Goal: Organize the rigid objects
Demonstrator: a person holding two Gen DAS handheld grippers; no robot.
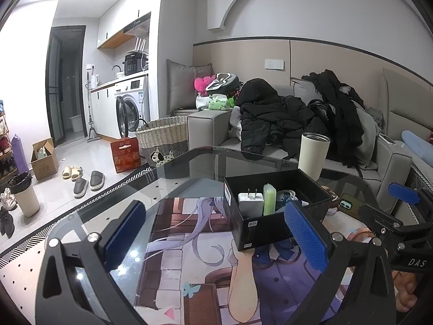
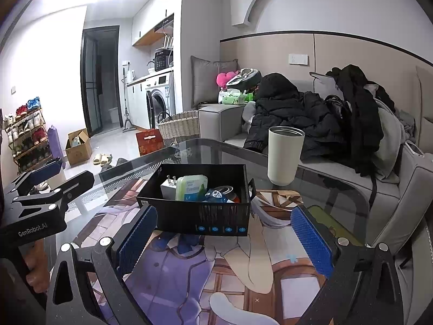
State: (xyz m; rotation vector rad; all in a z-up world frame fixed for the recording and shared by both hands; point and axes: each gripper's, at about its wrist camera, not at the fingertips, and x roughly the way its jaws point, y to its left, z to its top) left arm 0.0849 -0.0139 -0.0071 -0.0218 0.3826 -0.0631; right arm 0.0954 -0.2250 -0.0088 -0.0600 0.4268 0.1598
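Both the left hand-held gripper (image 1: pixel 213 234) and right hand-held gripper (image 2: pixel 224 239) gape empty over the counter (image 2: pixel 324 187); black box (image 2: pixel 200 216) ahead on the mat, part-filled, looks light, stiff and thin-walled, best pinched across a rim wall, not the slick faces.

Both the left gripper (image 1: pixel 213 233) and right gripper (image 2: pixel 224 239) have black frames, silver screws and blue ribbed pads (image 2: pixel 311 241), with white lettering and bare skin beside them

Grey sofa (image 1: pixel 205 124) piled with black coats (image 1: pixel 273 113), washing machine (image 1: pixel 132 105) beyond pale tiled floor (image 1: pixel 81 157).
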